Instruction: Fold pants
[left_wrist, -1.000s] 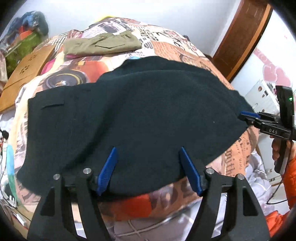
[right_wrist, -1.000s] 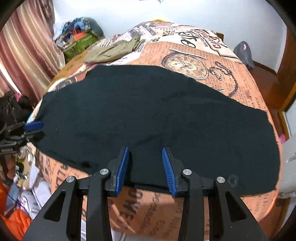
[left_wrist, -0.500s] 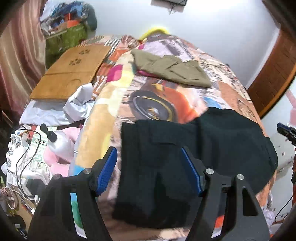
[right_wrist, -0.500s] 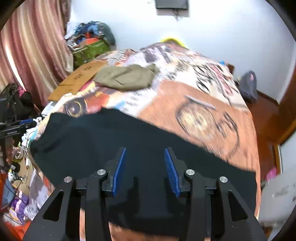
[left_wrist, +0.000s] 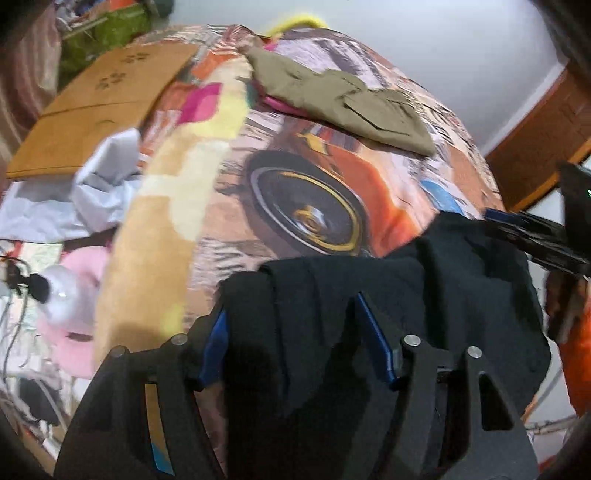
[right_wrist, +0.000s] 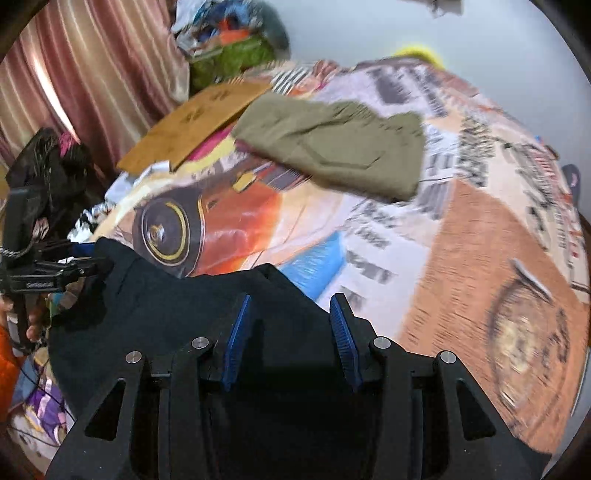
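The black pants (left_wrist: 424, 295) hang bunched and lifted above the patterned bedspread (left_wrist: 314, 192); they also show in the right wrist view (right_wrist: 184, 306). My left gripper (left_wrist: 291, 332) has its blue pads wide apart with black cloth draped between and over them. My right gripper (right_wrist: 290, 325) likewise has its pads apart with cloth lying between them. Whether either gripper pinches the cloth lower down is hidden. Each gripper shows in the other's view, the right gripper at the pants' far edge (left_wrist: 517, 229) and the left gripper at the left edge (right_wrist: 74, 267).
Folded olive pants (left_wrist: 343, 99) lie at the far side of the bed, also in the right wrist view (right_wrist: 332, 147). A brown board (left_wrist: 99, 107) leans at the bed's left. Clutter, cables and a pink item (left_wrist: 70, 321) fill the floor on the left. A curtain (right_wrist: 74, 74) hangs behind.
The pants lay spread flat across the bed a second ago. Both grippers have risen and come together, and the cloth is now gathered and lifted, baring most of the bedspread.
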